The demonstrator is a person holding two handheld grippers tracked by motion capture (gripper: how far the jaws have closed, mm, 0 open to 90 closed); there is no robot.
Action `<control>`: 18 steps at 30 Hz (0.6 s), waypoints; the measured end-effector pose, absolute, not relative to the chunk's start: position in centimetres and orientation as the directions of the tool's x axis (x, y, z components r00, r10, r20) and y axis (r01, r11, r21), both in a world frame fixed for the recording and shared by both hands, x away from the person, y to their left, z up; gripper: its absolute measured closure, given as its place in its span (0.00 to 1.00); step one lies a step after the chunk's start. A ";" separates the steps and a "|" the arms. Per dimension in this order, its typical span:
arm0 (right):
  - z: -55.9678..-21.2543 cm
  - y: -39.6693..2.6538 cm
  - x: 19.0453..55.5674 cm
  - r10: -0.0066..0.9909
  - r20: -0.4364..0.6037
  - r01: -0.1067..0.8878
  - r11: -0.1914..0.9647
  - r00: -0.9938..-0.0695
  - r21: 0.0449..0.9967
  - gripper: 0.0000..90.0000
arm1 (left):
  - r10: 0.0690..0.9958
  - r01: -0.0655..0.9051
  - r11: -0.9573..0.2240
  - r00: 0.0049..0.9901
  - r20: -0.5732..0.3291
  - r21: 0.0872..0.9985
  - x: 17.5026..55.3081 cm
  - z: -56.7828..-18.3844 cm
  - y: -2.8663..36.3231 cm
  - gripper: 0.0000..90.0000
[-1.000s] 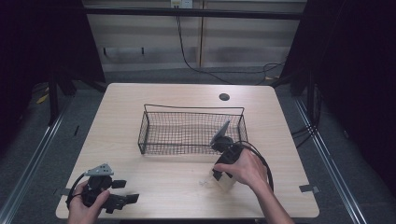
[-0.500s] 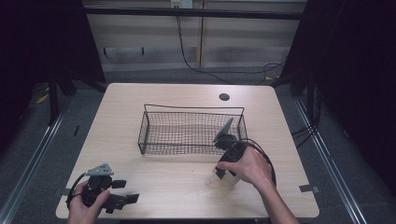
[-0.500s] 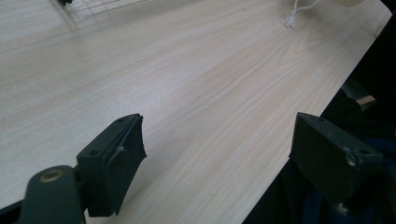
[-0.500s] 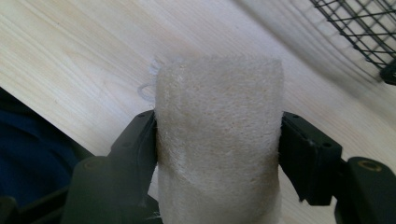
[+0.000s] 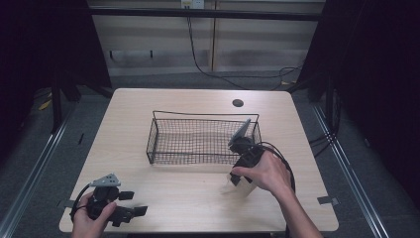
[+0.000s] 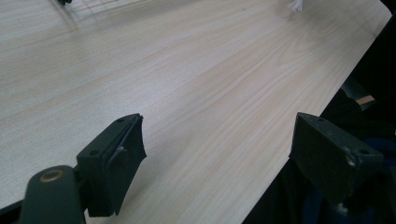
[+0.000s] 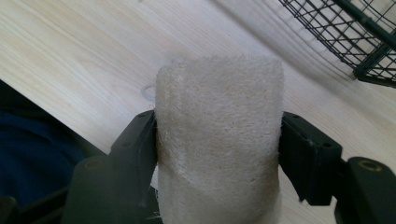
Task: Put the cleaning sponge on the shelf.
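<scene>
A pale, fibrous loofah sponge (image 7: 219, 140) fills the space between the two black jaws of my right gripper (image 7: 217, 140), which is shut on it. From above, the same loofah sponge (image 5: 240, 184) hangs just over the tabletop under the person's right hand, below the right gripper (image 5: 242, 173), close in front of the black wire basket (image 5: 203, 141). At the table's front left corner my left gripper (image 5: 136, 206) rests low in the other hand. In the left gripper view its jaws stand wide apart with bare wood between them, so the left gripper (image 6: 219, 149) is open.
The wire basket (image 7: 355, 32) stands mid-table, its near right corner just beyond the sponge. A dark round hole (image 5: 237, 103) sits near the far edge of the wooden table (image 5: 188, 178). The table's front edge (image 6: 299, 140) runs close beside the left gripper.
The right hand with the sponge has shifted slightly, staying in front of the basket's right end. The left hand has kept still.
</scene>
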State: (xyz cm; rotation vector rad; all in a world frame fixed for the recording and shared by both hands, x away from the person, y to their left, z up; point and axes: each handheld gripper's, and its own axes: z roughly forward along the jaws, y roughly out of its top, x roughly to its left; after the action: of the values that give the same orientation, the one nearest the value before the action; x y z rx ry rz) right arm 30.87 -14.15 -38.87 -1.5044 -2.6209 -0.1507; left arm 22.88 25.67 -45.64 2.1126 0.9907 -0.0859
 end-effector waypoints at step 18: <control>-36.2 -13.6 31.3 0.819 0.125 0.828 0.558 -0.560 0.048 0.38 | 0.623 0.678 -0.383 0.691 -0.367 0.627 22.9 -45.7 25.6 0.19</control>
State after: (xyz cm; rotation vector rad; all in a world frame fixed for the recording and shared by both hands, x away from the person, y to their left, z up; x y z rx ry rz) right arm 31.30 -13.60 -36.24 -1.4277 -2.6944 -0.1555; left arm 22.88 25.62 -45.66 2.1077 0.9935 -0.0892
